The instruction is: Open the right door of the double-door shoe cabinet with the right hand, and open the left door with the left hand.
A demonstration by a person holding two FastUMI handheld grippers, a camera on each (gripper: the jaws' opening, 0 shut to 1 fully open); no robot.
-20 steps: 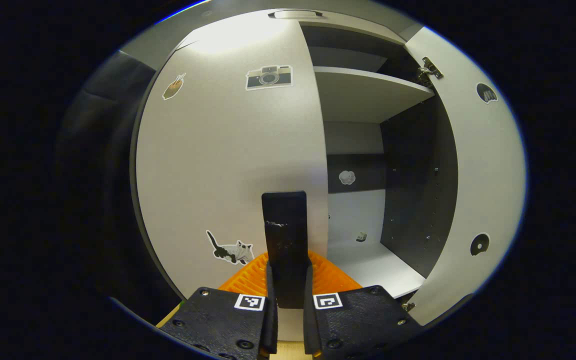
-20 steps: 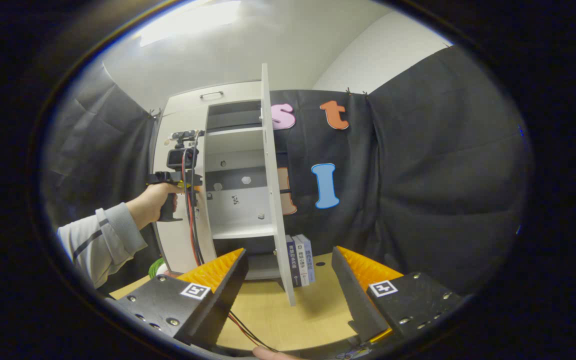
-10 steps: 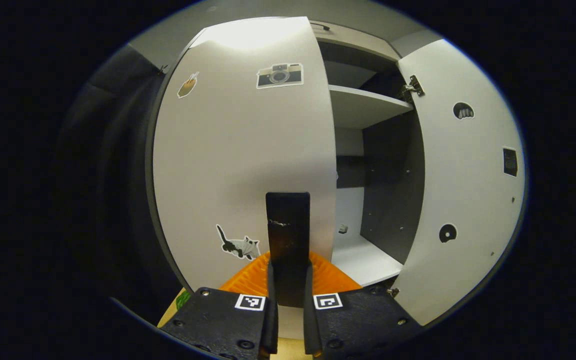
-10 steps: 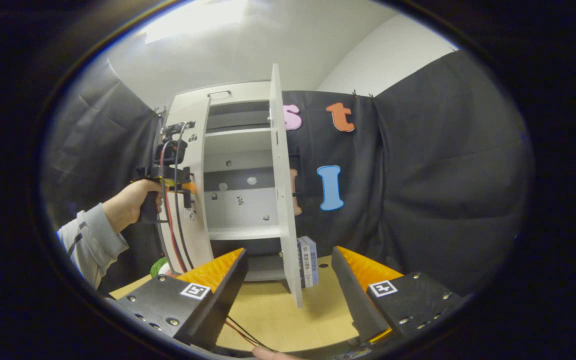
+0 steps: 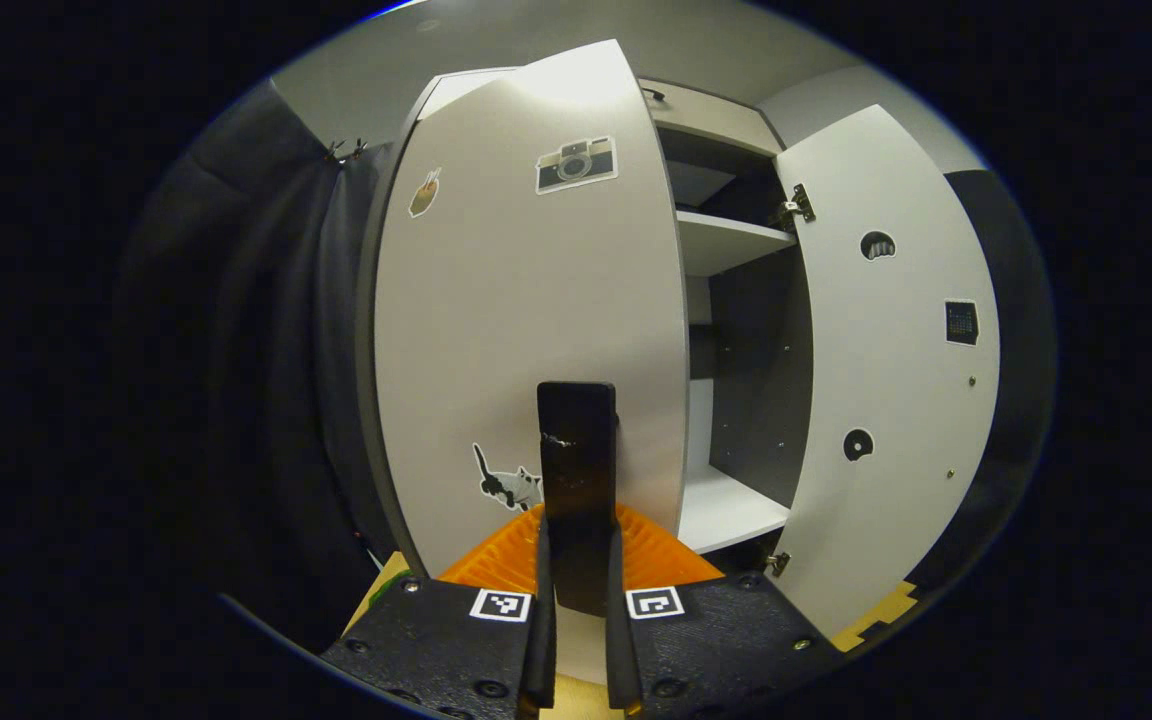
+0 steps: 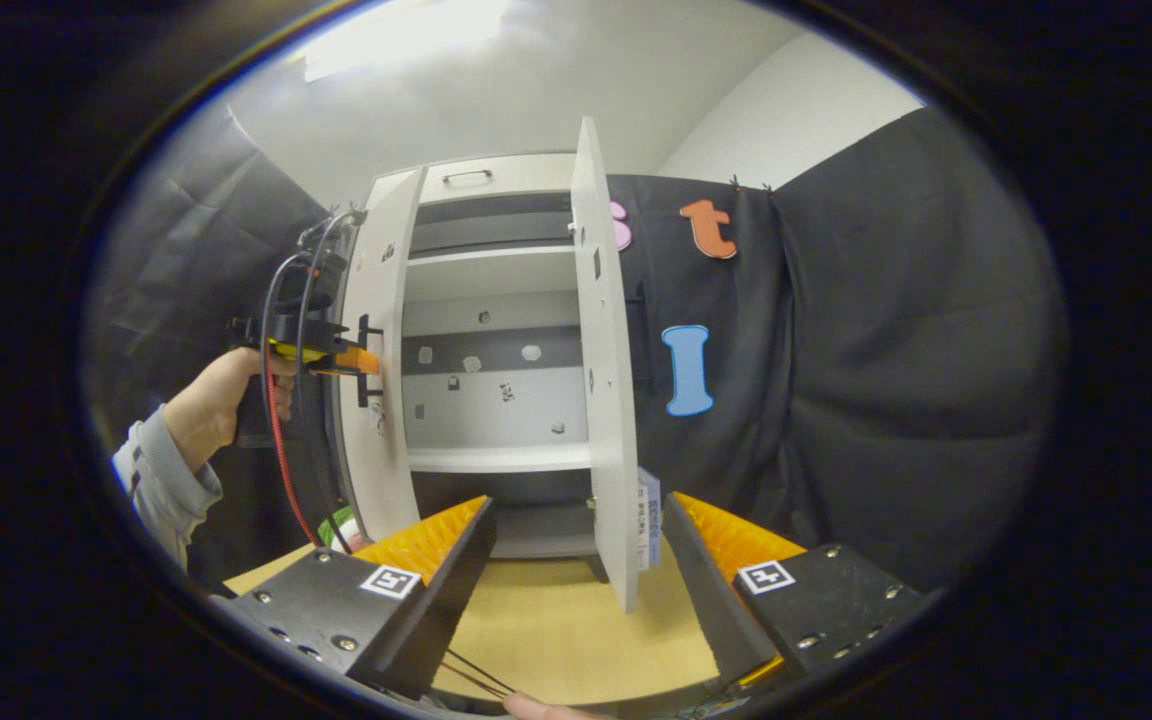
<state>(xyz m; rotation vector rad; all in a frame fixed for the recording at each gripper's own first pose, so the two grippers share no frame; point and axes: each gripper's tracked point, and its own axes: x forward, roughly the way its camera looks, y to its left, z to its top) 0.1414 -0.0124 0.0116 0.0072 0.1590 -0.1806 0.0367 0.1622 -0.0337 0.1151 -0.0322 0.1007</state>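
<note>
The white shoe cabinet (image 6: 496, 458) stands ahead on the table with both doors swung out. Stickers dot the left door (image 5: 526, 320), and my left gripper (image 5: 577, 530) is shut on its black upright handle (image 5: 576, 450). The right door (image 5: 886, 380) stands wide open, its inner face and hinge showing. In the right gripper view a hand (image 6: 216, 400) holds the left gripper (image 6: 361, 360) against the left door (image 6: 381, 380), which stands partly open. My right gripper (image 6: 578, 510) is open and holds nothing, well short of the right door (image 6: 606, 380).
A light wooden table (image 6: 556, 630) carries the cabinet. Books (image 6: 648, 520) stand behind the right door's lower edge. A red cable (image 6: 281, 450) hangs from the left gripper. Black cloth walls close in on both sides. A drawer with a handle (image 6: 466, 176) tops the cabinet.
The left door has swung farther out with my left gripper on its handle. The hand and left gripper moved left and away from the cabinet. The right gripper stays open.
</note>
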